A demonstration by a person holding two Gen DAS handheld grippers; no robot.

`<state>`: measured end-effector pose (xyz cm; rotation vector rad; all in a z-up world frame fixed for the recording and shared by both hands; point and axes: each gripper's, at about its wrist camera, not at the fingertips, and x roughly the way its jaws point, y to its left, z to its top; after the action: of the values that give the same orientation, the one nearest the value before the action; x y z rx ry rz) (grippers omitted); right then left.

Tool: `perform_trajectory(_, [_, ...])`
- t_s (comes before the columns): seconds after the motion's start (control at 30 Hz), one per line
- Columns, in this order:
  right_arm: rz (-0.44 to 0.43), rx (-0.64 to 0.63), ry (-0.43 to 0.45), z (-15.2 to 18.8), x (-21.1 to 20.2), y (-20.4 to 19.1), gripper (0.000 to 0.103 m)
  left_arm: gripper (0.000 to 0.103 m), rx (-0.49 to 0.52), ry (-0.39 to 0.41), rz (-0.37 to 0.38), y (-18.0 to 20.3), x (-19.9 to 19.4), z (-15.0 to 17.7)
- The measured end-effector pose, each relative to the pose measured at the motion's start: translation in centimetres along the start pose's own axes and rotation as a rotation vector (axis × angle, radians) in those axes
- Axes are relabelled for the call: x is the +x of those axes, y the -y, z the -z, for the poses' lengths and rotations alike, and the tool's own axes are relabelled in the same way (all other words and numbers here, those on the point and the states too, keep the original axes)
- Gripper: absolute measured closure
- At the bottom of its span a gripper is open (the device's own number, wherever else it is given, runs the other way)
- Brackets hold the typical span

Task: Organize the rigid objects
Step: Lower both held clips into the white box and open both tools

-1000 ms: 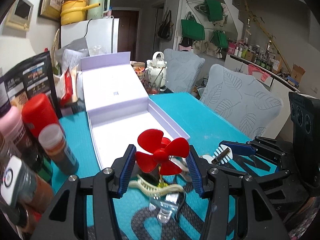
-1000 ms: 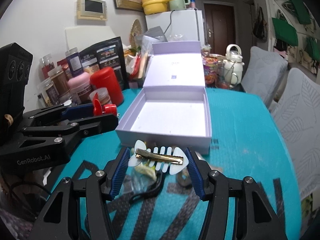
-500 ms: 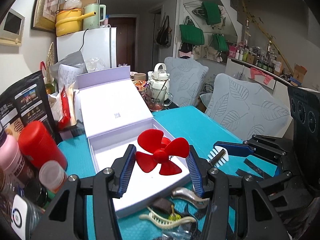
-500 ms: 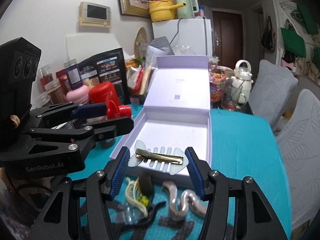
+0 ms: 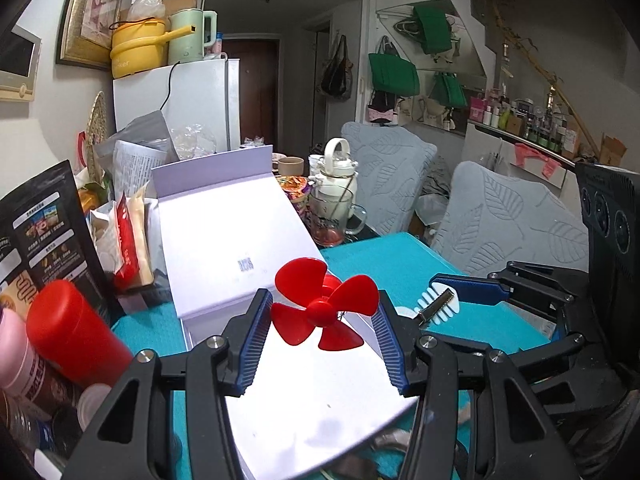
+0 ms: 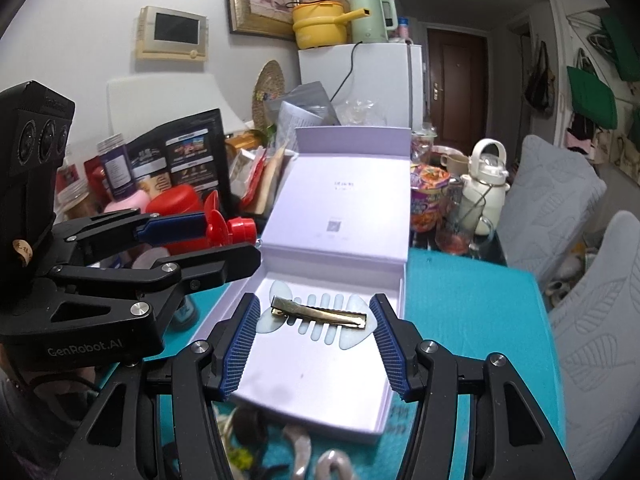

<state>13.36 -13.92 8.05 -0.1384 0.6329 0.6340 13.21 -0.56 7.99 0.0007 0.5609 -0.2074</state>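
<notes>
Cluttered dining room was seen, with a white fridge [image 5: 188,100] at the back, a yellow pot [image 5: 138,46] and a pale green kettle [image 5: 188,36] on top of it, and green bags [image 5: 394,74] hung on the right wall. Teal desk [image 6: 472,300] carried an open lilac gift box [image 6: 320,360], its lid [image 6: 340,208] tilted back behind the tray. Two grey leaf-pattern chairs [image 5: 508,224] were placed along the desk's far side.

Left gripper [image 5: 324,338] was held over the box tray, jaws clenched on a red propeller fan [image 5: 322,308]; blades were seen touching the blue pads [image 5: 256,340] on both sides. In the right wrist view the same fan [image 6: 228,228] was seen side-on at the left, above the box's left edge.

Right gripper [image 6: 316,344] was held over the tray too, jaws clenched on a fishbone-shaped hair clip [image 6: 318,318], pale translucent body with a gold metal bar across it, lying level between the pads [image 6: 240,344]. The clip [image 5: 438,306] was also caught in the left wrist view, just right of the box.

A red canister [image 5: 68,332], a pink bottle [image 5: 18,360] and a black snack pouch [image 5: 44,240] were crowded at the desk's left side. A white teapot [image 6: 486,184] and a glass mug [image 6: 456,232] stood beyond the box on the right. More hair clips [image 6: 304,456] lay on the desk in front of the box; details could not be told.
</notes>
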Motion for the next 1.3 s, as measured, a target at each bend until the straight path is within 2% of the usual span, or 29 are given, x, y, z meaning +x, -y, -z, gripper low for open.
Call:
perform_trajectory(0.33, [0.001, 0.026, -0.002, -2.4, 3.9, 2.3, 0.046, 0.052, -0.075, 0.018, -0.047, -2.8, 3.4, -1.5])
perform_trajectory(0.5, [-0.003, 0.04, -0.007, -3.1, 5.8, 3.0, 0.046, 0.052, -0.112, 0.006, -0.098, -4.5, 5.1, -1.2])
perform_trajectory(0.77, [-0.01, 0.068, -0.057, -3.2, 10.0, 3.9, 0.046, 0.052, -0.132, -0.095, -0.141, -6.5, 8.7, 0.3])
perform_trajectory(1.07, [-0.017, 0.08, -0.146, -1.9, 13.4, 5.1, 0.046, 0.052, -0.153, -0.22, -0.123, -7.0, 12.6, 2.2])
perform_trajectory(1.3, [-0.013, 0.089, -0.179, -1.3, 14.7, 5.6, 0.046, 0.052, -0.151, -0.291, -0.128, -7.0, 14.4, 3.3])
